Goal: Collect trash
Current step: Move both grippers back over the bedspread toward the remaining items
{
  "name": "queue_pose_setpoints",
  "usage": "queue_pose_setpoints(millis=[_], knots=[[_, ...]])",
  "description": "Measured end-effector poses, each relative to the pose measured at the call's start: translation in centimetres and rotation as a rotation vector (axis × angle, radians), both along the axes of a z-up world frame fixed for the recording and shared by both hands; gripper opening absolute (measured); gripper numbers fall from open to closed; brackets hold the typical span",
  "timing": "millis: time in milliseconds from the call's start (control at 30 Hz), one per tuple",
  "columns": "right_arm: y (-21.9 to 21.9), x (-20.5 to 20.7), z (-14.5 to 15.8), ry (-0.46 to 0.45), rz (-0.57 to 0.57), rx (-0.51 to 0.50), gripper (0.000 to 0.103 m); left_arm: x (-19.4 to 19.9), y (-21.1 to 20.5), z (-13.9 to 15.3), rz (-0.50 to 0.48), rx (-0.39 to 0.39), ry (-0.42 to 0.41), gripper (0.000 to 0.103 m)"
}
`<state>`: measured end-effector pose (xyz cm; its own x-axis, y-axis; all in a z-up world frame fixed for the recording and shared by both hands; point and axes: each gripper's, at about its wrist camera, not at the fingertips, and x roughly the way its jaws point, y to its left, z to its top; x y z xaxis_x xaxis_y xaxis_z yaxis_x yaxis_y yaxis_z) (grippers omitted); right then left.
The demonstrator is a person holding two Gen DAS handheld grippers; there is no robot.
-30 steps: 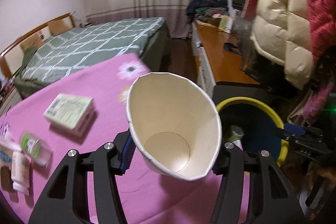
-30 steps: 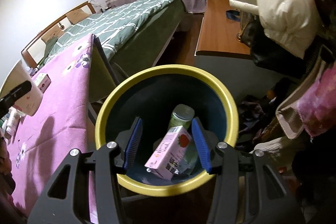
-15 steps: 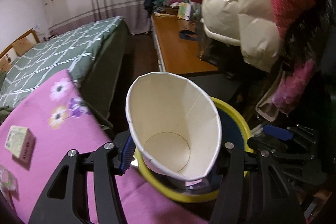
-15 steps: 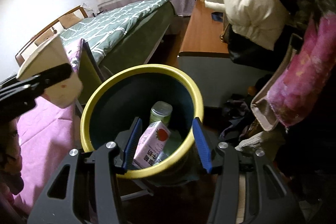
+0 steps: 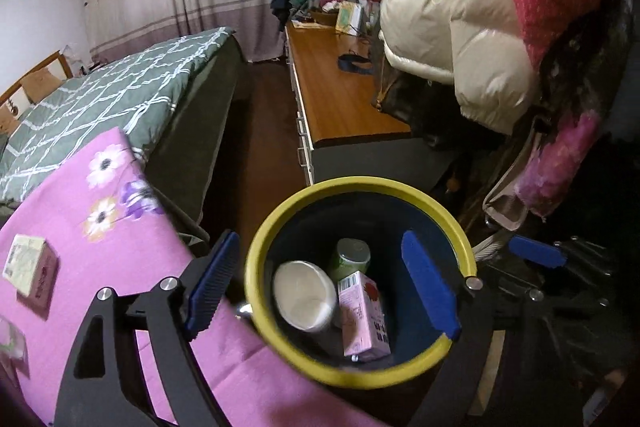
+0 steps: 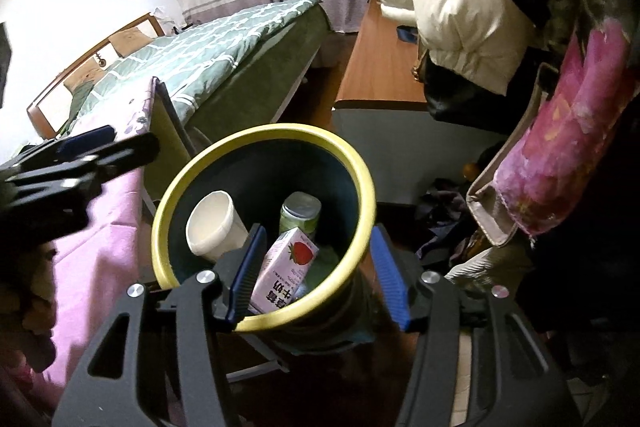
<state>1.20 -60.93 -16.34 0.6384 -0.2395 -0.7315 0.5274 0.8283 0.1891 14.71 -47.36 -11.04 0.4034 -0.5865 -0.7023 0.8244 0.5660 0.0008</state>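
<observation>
A dark bin with a yellow rim (image 5: 360, 187) (image 6: 256, 133) stands beside the pink floral table. Inside it lie a white paper cup (image 5: 305, 295) (image 6: 211, 225), a pink strawberry milk carton (image 5: 362, 315) (image 6: 286, 273) and a green can (image 5: 349, 257) (image 6: 300, 213). My left gripper (image 5: 320, 287) is open and empty above the bin's mouth. My right gripper (image 6: 318, 277) straddles the bin's near wall, one finger inside (image 6: 250, 271) and one outside (image 6: 388, 279), gripping it.
The pink table (image 5: 100, 239) carries a small box (image 5: 30, 269) and other items at its left edge. A green-quilted bed (image 5: 120, 87), a wooden desk (image 5: 340, 99) and hanging puffer jackets (image 5: 460, 27) surround the bin. Bags lie on the floor at right (image 6: 492, 227).
My left gripper swung right over the bin, opened and let go of the paper cup, which now lies inside the bin. The right gripper kept hold of the bin.
</observation>
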Motion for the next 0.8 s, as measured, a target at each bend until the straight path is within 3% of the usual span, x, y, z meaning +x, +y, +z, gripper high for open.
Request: queue_pose_setpoints(millis=[167,367,533,800], knots=[[1.2,0.8,0.6,-0.009,0.035,-0.006,0.053,-0.2,6.9,3.8,0.077,-0.101,-0.036,0.089],[4.0,3.3,1.4,-0.013,0.12,-0.013,0.056,0.0,17.6,6.7,0.268,-0.162,-0.151,0.093],[7.7,6.4,2.2,-0.009,0.223,-0.025,0.056,0.8,27.5,6.9,0.479,-0.165,-0.172,0.094],[17.9,13.4,4.5,-0.027,0.494,-0.048,0.056,0.9,41.8,5.9,0.787,-0.144,-0.185,0.094]])
